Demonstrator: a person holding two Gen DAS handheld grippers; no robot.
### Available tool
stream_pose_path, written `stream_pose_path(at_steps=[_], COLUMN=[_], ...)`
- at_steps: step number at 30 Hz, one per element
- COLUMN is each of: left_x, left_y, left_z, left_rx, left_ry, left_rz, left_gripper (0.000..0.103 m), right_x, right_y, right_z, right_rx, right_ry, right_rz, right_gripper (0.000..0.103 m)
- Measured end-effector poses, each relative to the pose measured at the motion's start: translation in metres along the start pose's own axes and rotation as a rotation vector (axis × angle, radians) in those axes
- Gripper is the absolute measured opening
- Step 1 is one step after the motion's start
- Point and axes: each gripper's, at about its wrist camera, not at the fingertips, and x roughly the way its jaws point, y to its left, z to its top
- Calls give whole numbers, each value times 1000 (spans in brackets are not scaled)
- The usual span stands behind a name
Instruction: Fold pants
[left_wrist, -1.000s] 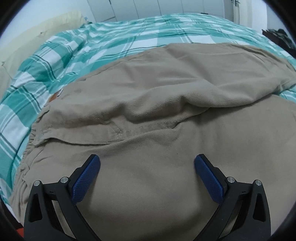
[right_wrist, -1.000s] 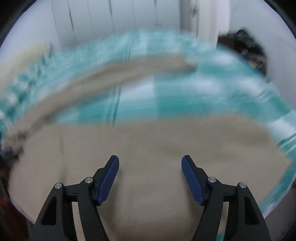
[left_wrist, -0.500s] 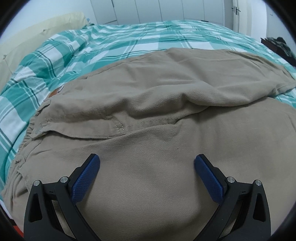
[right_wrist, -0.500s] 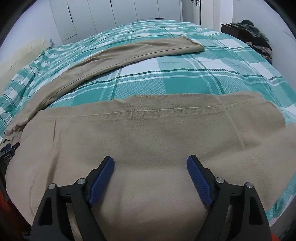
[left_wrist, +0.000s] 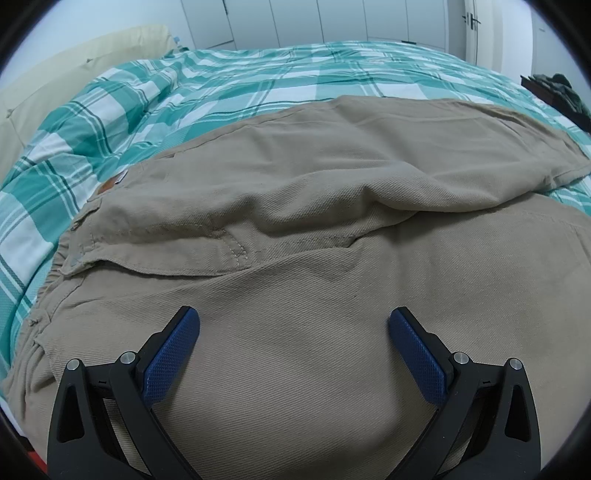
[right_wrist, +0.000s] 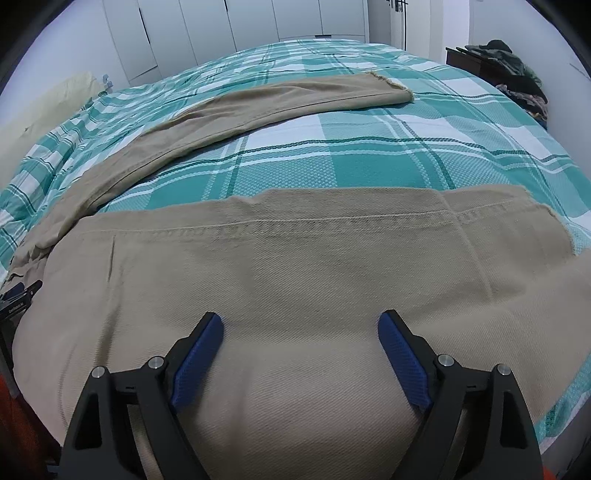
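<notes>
Bed (right_wrist: 369, 147) under teal plaid cover, spanning both views. Khaki pants (left_wrist: 295, 229) spread across near part of cover, waistband end at left, 2 legs running rightward and apart.

Far leg (right_wrist: 280, 99) lying diagonally, well apart from near leg (right_wrist: 295, 280), bare cover between.

Left gripper (left_wrist: 294, 332): spread wide, hanging over seat area, nothing between pads. Right gripper (right_wrist: 300, 334): spread wide, having just been opening further, only flat cloth of near leg below, no pinch.

Judged step: taking hold of near leg to bring it over far leg. Recommended: pinch near edge at both points together, gathering both cloth layers; lift only enough to clear cover; carry across evenly so inseams meet; keep crotch flat to avoid bunching at loose ridge (left_wrist: 369, 199).

View differences:
- Left wrist only: waistband gathers (left_wrist: 48, 295), pocket stitching (left_wrist: 236, 251), small tan label (left_wrist: 110, 182).
- Right wrist only: both frayed hems (right_wrist: 399, 86), full gap between legs, dark clothing heap (right_wrist: 517, 74) beyond bed.
</notes>
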Motion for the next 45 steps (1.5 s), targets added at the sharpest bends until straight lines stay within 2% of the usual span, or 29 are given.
stream_pose_path(at_steps=[45], left_x=[0], left_y=[0], left_z=[0], left_rx=[0], left_ry=[0], left_rz=[0], left_gripper=[103], right_x=[-1], right_y=[1], right_z=[-2], right_rx=[-10], right_ry=[-6], right_rz=[7], right_gripper=[90])
